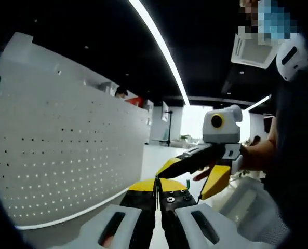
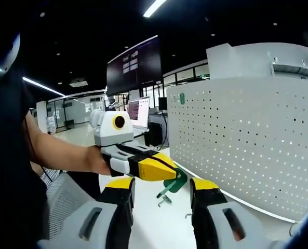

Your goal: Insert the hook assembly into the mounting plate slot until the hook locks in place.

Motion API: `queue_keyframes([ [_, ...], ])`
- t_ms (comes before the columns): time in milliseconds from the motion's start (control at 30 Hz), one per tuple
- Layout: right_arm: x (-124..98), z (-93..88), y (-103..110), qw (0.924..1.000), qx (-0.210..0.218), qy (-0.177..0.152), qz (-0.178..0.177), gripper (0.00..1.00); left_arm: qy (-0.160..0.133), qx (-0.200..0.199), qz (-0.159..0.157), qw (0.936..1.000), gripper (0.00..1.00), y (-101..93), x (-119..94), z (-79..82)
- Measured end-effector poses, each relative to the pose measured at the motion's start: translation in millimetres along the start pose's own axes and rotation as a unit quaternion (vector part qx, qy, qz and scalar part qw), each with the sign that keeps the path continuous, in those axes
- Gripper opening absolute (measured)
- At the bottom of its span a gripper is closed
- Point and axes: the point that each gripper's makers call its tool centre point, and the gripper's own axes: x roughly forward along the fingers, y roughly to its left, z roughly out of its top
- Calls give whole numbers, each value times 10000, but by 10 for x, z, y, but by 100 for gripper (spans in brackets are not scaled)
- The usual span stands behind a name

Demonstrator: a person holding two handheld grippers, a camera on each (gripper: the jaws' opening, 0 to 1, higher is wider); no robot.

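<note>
Left claw (image 2: 166,174) pinches the green hook assembly (image 2: 173,184) above the white bench (image 2: 154,223), right claw (image 2: 160,193) gapes empty beside it, pegboard mounting plate (image 2: 247,140) just beyond — light, stiff piece, I'd say, best gripped by its thick head.

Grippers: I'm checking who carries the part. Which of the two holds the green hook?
The left gripper, the one reaching in from the left, is shut on the green hook. The right gripper stands open and empty.
</note>
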Motion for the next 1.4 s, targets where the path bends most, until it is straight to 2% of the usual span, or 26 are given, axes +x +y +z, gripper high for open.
queue_keyframes([
  [200, 17, 16, -5, 10000, -48, 7, -83, 44, 22, 33, 2, 10000, 1, -15, 40, -5],
  [333, 54, -11, -57, 9996, 78, 31, -285, 46, -54, 62, 41, 10000, 1, -15, 49, 29],
  [533, 83, -6, -34, 9990, 327, -31, -297, 49, -134, 54, 152, 9998, 1, 12, 50, 56],
  [833, 109, 0, -3, 9990, 266, 10, -349, 52, -99, 62, 213, 9997, 1, 15, 49, 30],
  [900, 108, 18, 5, 9992, 16, 22, -409, 52, -62, 102, 213, 9997, 1, 14, 47, 23],
  [967, 110, 22, 14, 9992, -12, 35, -398, 53, -55, 91, 214, 9997, 1, 18, 41, 23],
  [1067, 123, 22, 41, 9995, 101, 18, -312, 58, -26, 91, 217, 9997, 1, 18, 45, 20],
  [1133, 131, 18, 76, 9995, -77, 50, -306, 61, -21, 102, 203, 9997, 1, 7, 46, 21],
  [1400, 107, 20, 82, 9994, -124, 72, -304, 60, 6, 136, 169, 9998, 1, -6, 32, 22],
])
